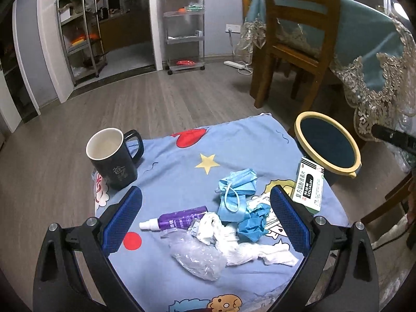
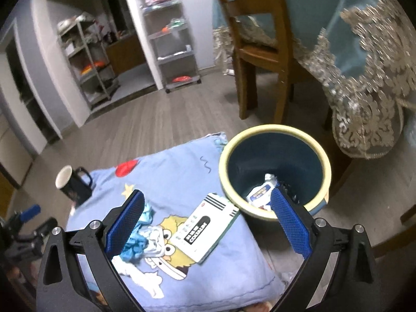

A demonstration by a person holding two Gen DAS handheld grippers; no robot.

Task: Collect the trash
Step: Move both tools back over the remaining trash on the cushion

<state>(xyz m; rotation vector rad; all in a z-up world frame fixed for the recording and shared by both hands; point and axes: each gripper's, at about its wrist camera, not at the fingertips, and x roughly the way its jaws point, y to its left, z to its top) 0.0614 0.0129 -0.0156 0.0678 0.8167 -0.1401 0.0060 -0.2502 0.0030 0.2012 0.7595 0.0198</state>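
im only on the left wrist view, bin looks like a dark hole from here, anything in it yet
Observer: Yes. The right wrist view looks down into the trash bin and shows a crumpled white and blue wrapper at the bottom.
Operator: is the right gripper holding anything
Observer: No. The right gripper is open and empty, above the medicine box.
Operator: does that box touch the bin
Observer: Its far corner lies right at the bin's rim; actual contact cannot be told.

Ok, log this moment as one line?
left hand-held gripper: open over trash pile | right hand-held gripper: open, empty | blue cream-rimmed bin: one wrapper inside
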